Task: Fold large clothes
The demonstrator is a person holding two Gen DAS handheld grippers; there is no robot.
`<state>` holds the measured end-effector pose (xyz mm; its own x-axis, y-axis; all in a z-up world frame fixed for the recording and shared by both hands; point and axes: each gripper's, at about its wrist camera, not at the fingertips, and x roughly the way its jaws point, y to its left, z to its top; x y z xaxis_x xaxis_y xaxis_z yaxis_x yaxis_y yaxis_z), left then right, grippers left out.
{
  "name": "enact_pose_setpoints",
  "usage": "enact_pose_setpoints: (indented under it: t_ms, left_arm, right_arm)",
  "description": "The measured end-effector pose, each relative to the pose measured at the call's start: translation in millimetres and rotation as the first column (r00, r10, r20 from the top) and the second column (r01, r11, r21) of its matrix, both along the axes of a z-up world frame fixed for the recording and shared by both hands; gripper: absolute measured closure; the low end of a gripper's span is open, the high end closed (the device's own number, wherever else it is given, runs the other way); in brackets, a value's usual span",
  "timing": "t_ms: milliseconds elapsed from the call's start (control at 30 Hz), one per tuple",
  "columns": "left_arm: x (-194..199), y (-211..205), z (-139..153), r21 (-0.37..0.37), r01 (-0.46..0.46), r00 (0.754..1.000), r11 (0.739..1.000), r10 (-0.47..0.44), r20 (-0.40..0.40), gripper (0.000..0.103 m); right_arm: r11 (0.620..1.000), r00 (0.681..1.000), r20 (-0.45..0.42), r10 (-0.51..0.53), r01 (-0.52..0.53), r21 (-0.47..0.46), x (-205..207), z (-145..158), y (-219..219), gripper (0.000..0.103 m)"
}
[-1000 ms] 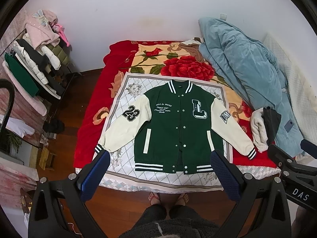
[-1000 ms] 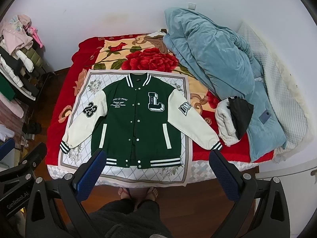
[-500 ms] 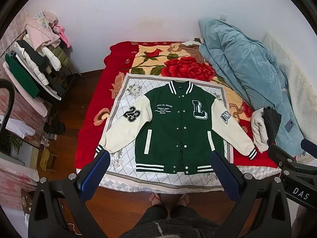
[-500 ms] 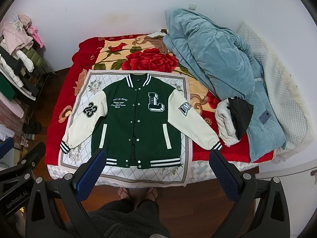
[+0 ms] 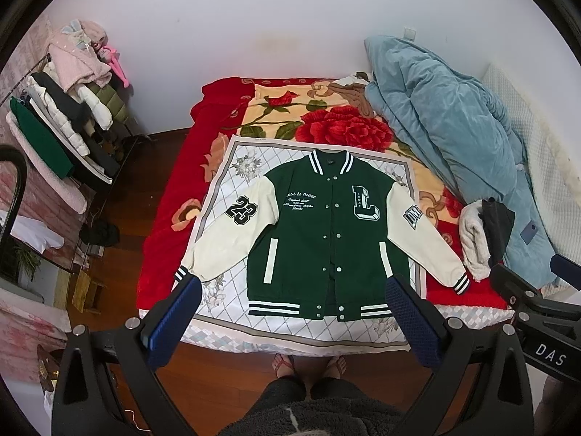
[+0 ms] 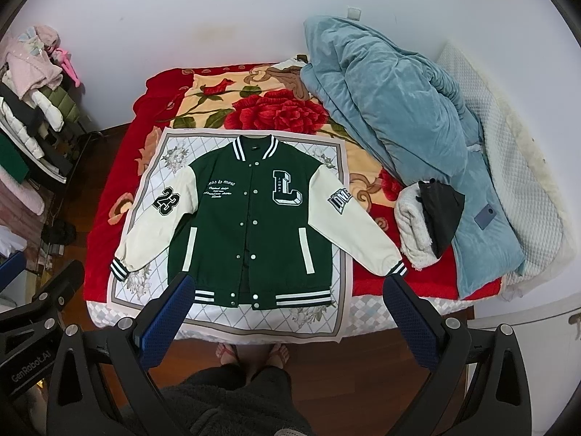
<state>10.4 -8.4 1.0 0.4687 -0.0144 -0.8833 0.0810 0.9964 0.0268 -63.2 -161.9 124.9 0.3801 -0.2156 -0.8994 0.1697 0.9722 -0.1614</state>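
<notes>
Left wrist view — green varsity jacket (image 5: 328, 234) flat, snapped; cream sleeves (image 5: 236, 234) spread

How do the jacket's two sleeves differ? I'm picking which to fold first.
The sleeve with the 23 patch lies wholly on the white quilted mat; the sleeve with the lettered patch reaches past the mat onto the red blanket. Their patches differ: round number versus slanted lettering. Both are cream, spread flat, with striped cuffs.

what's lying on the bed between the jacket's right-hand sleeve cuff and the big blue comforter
A small pile: a white fleecy garment with a black garment on top, on the red blanket. It sits between the jacket and the blue comforter, clearest in the right wrist view.
</notes>
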Motion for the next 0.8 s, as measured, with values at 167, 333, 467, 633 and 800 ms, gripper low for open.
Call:
enact_pose_setpoints:
  t_ms: [167,333,467,633,800]
  left_arm:
    - [0.3,-0.3,0.3,-0.001,0.000,1.000,1.000,0.000,0.001,0.000]
    - [2.7,-1.6,0.4,-0.003,0.000,1.000,1.000,0.000,0.002,0.000]
    - [3.7,-2.2,1.0,-0.001,0.001,1.000,1.000,-0.001,0.002,0.000]
    - [3.6,-2.7,0.6,0.000,0.001,1.000,1.000,-0.001,0.002,0.000]
    - [2.5,-2.4,0.1,-0.001,0.001,1.000,1.000,-0.001,0.005,0.000]
  right_arm:
    - [1.000,1.000,-0.002,0.002,-0.002,-0.001,-1.4,-0.2,0.0,0.000]
    - [1.000,1.000,-0.002,0.000,0.000,-0.002,0.3,1.7,0.4,0.000]
    - [1.000,1.000,0.000,0.001,-0.001,-0.002,-1.6,0.7,0.1,0.000]
    - [1.000,1.000,-0.001,0.002,-0.002,-0.002,-2.2,0.4,0.3,0.000]
    - [1.000,1.000,-0.002,0.002,-0.002,-0.003,-1.4,0.5,1.4,0.000]
